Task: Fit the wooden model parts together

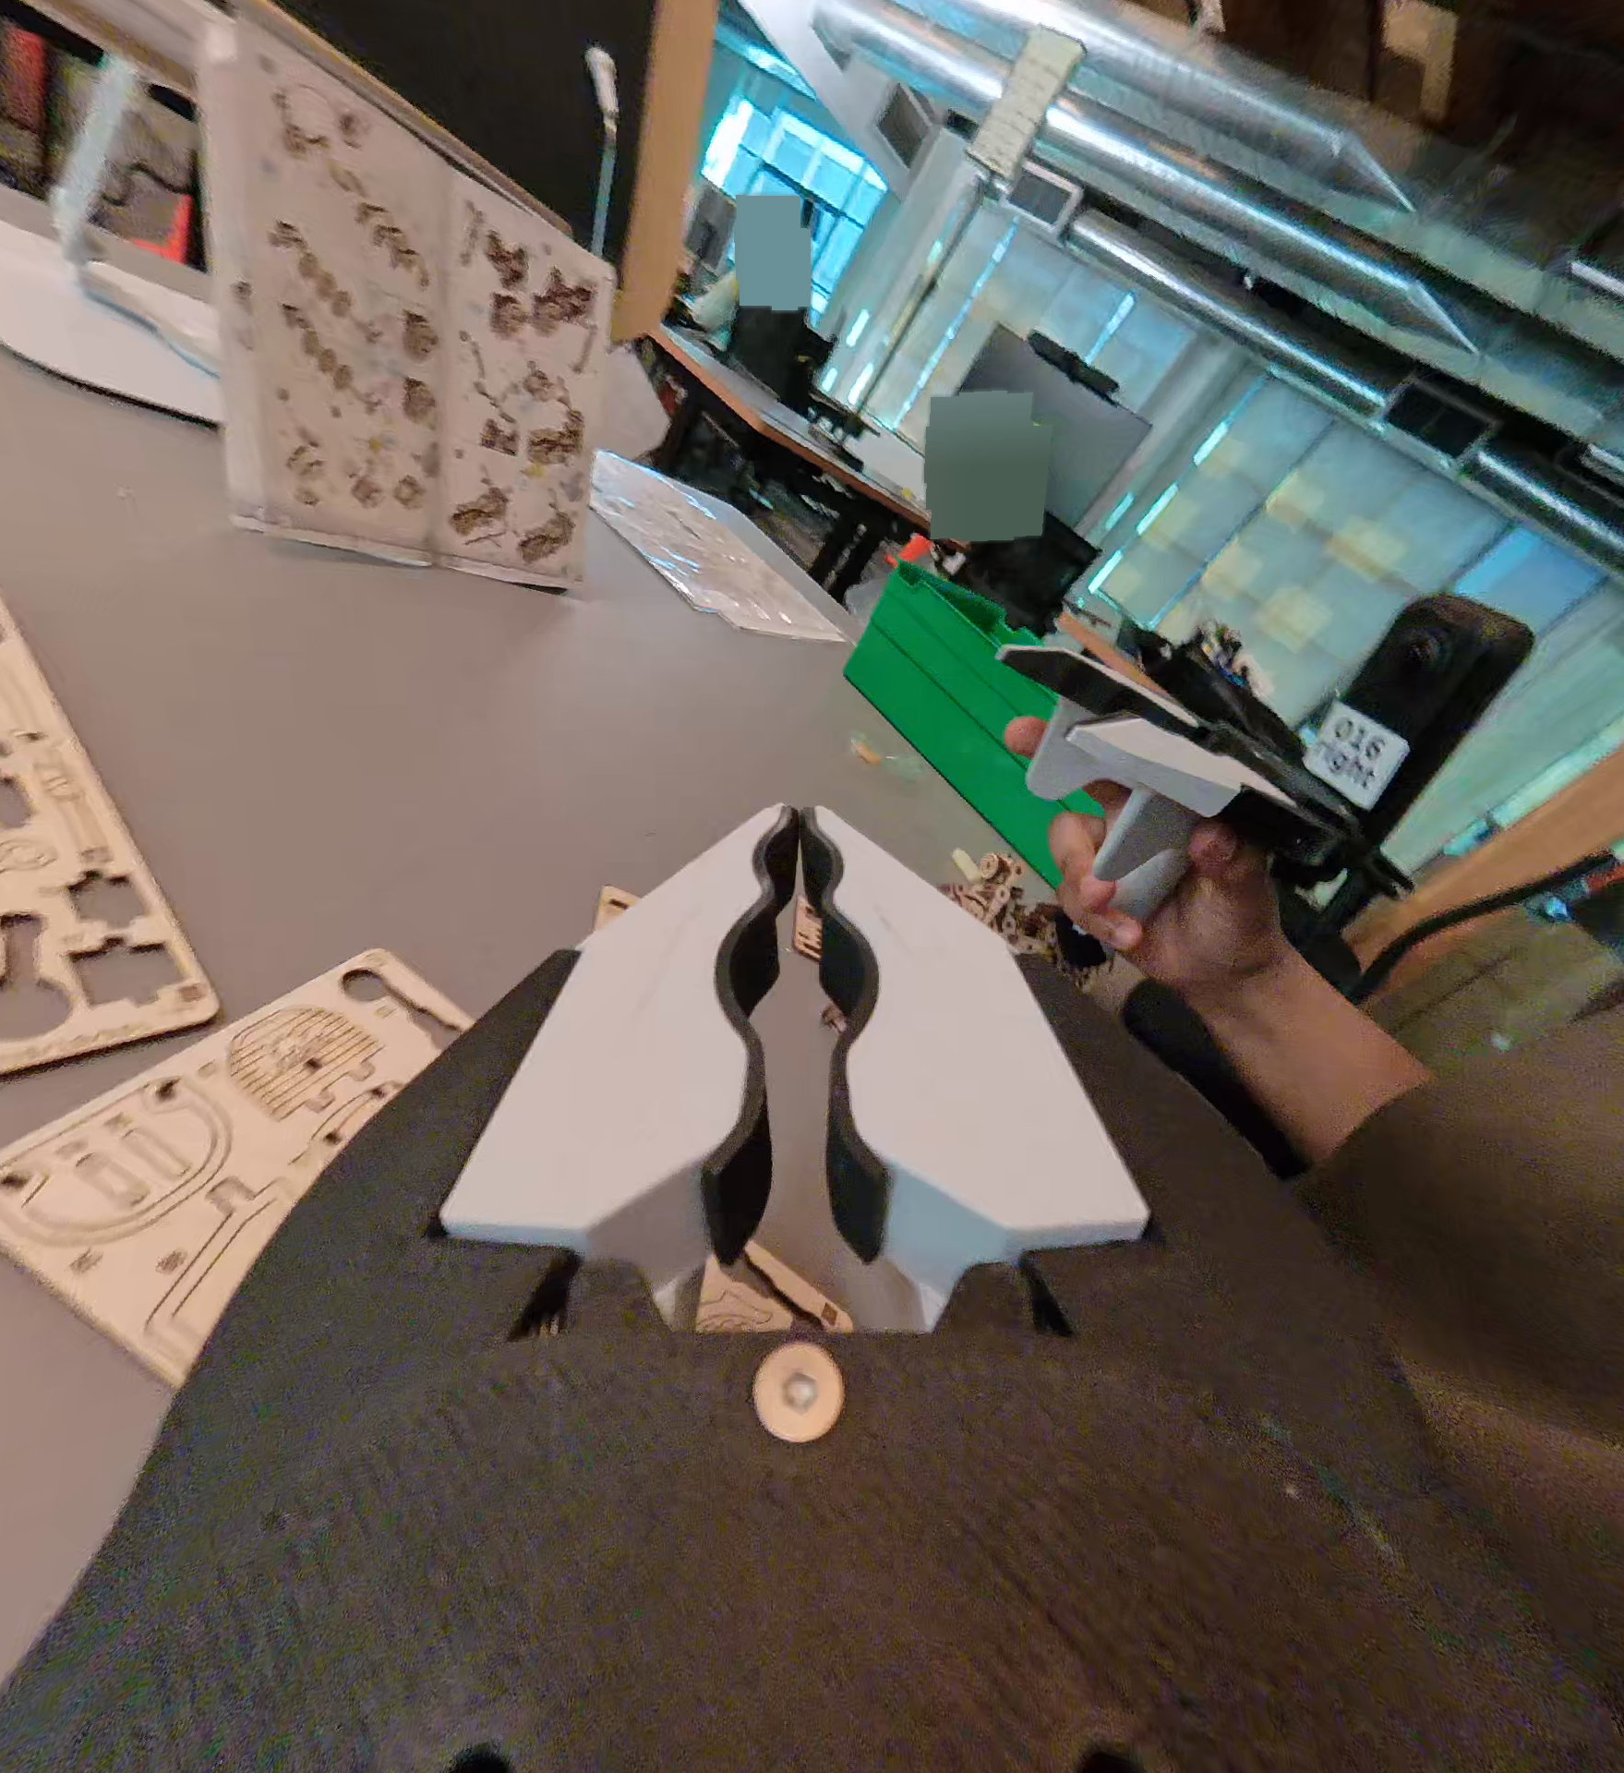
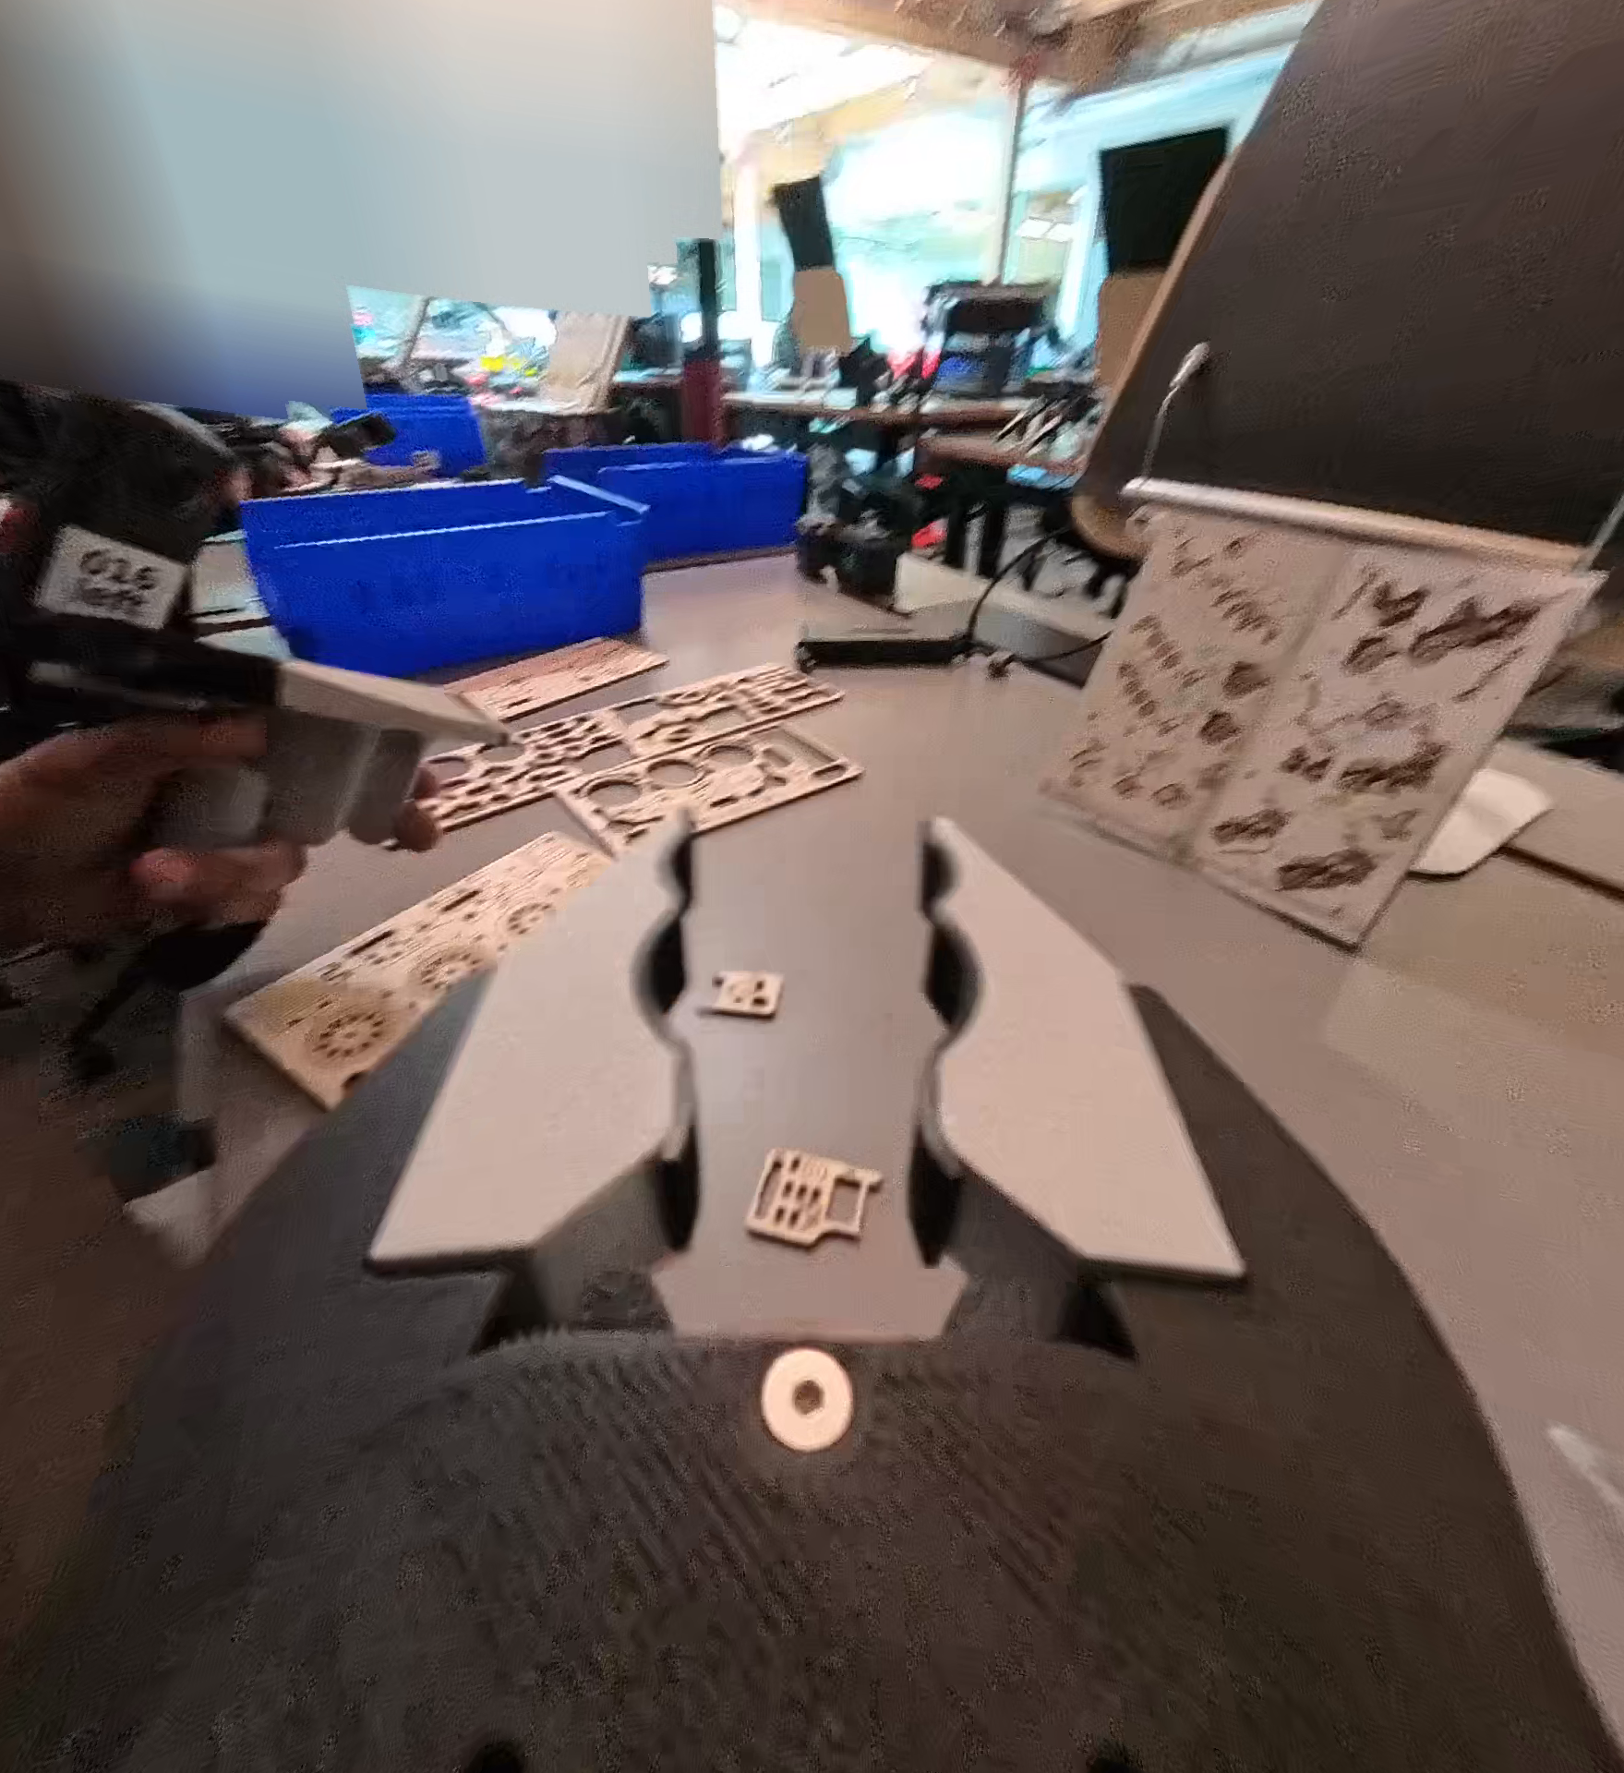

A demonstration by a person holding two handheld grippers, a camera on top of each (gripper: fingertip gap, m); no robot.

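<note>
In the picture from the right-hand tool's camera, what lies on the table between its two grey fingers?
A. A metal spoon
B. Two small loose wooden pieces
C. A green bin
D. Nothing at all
B: the right gripper stands open above the grey table, and two small loose wooden pieces lie flat in the gap between its fingers, untouched.

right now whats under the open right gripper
Two small loose wooden parts lie on the grey table below the right gripper. Its black body hides anything nearer.
</note>
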